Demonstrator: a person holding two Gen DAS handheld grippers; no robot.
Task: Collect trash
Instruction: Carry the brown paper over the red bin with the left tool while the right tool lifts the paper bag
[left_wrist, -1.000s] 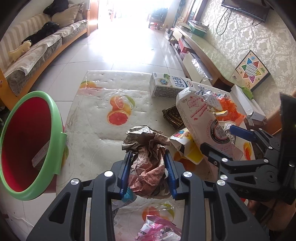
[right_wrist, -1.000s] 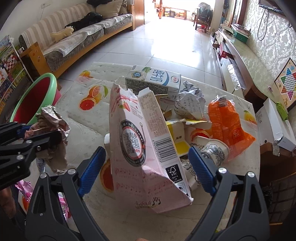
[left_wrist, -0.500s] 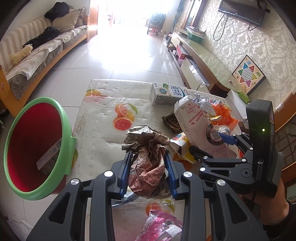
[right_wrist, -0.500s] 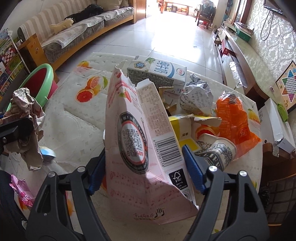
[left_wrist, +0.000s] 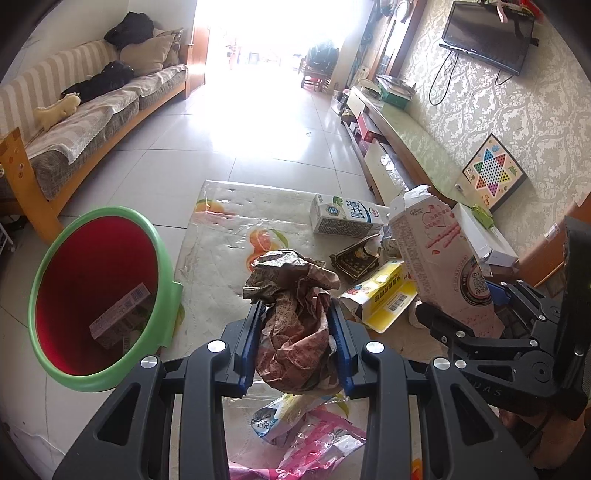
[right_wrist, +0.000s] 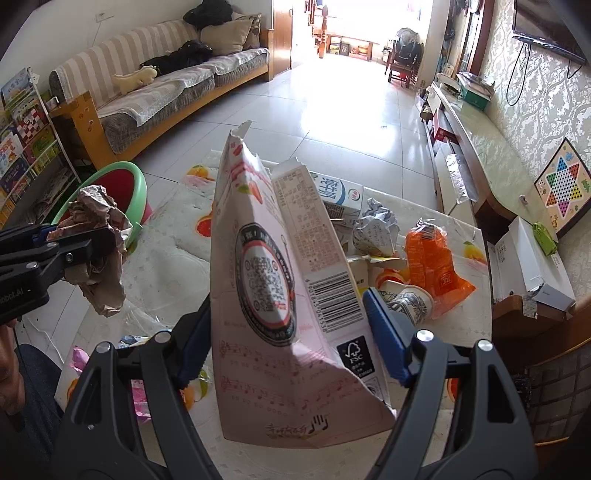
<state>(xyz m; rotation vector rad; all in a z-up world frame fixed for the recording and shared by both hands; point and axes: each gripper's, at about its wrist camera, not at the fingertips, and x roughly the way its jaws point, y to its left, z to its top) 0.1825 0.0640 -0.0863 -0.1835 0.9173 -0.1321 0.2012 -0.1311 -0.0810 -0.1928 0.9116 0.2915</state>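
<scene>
A crumpled brown paper wad (left_wrist: 295, 325) is clamped between the blue pads of the left gripper (left_wrist: 297, 345), whose jaws are drawn nearly together on it; the wad is held clear of the table (left_wrist: 214, 266), above its near edge. In the right wrist view the same wad (right_wrist: 98, 254) is seen hanging from the left gripper (right_wrist: 79, 254) at the left side of the table, in front of the bin.

A tall pink milk carton (right_wrist: 280, 295), torn open at the top, is gripped across its width by the right gripper (right_wrist: 291, 332). Its jaws are stood about half open and pressed on the carton's two sides, and the carton is tilted and lifted off the table. From the left wrist view the carton (left_wrist: 439, 262) is seen in the right gripper (left_wrist: 465, 314) above the table's right side.

A green-rimmed red bin (left_wrist: 96, 291) is placed just beside the table's left edge, with a small box (left_wrist: 118, 321) lying inside it.

On the table a white and blue milk carton (left_wrist: 347, 221) is laid on its side near the far edge. A flattened yellow box (left_wrist: 384, 295) and a dark wrapper (left_wrist: 354, 258) are left near the middle. An orange plastic bag (right_wrist: 432, 269), a crumpled grey paper ball (right_wrist: 376, 232) and a patterned paper cup (right_wrist: 406, 302) are lying toward the right edge. Pink foil wrappers (left_wrist: 314, 443) are spread at the near edge.
</scene>
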